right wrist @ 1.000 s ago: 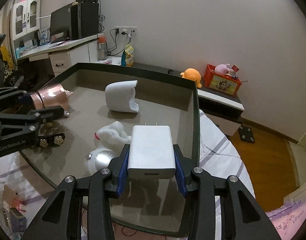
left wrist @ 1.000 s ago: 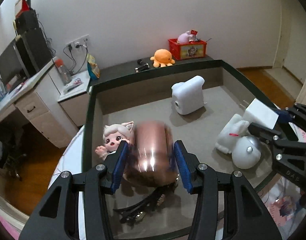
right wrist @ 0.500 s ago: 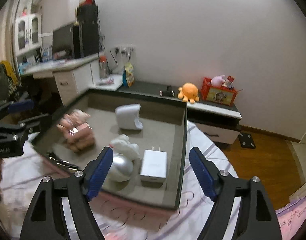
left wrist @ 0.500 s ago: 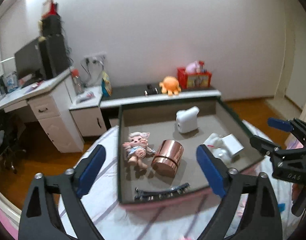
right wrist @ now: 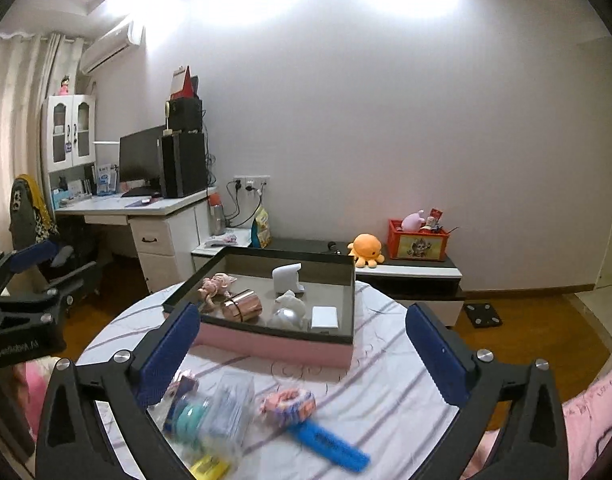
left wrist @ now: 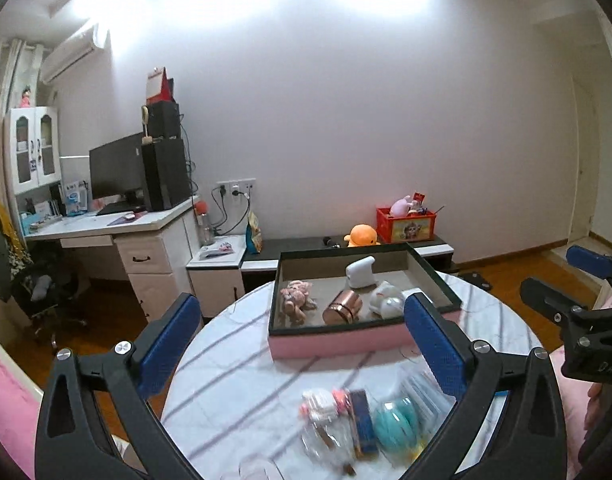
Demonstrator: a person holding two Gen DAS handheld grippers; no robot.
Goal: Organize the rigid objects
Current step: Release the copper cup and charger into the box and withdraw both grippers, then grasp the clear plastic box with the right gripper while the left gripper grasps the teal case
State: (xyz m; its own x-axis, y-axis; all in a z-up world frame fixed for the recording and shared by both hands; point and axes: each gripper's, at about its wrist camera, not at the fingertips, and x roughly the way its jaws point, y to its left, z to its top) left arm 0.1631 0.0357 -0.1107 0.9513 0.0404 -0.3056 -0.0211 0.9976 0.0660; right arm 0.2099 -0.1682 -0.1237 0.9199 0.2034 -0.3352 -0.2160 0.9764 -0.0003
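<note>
**Loose items lie below the tongs; tray beyond**

Both tongs are released and carry nothing. The left tongs [left wrist: 306, 344] and right tongs [right wrist: 306, 350] hover above the round table with the striped cloth [right wrist: 386, 384].

The blue flat bar-shaped tool [right wrist: 330, 446] lies just below the right tongs, its long axis running diagonally from near-right to far-left. The right tongs are judged nearer to it. A teal round case [left wrist: 394, 428] lies below the left tongs.

The pink-sided shallow tray with dark rim [right wrist: 273, 346] stands farther out on the table. It holds a copper-coloured metal cylinder [right wrist: 243, 305] on its side, a pink doll figure [right wrist: 215, 284], a white moulded device [right wrist: 286, 276], a white-and-silver rounded object [right wrist: 287, 312] and a white rectangular charger [right wrist: 325, 317].
</note>
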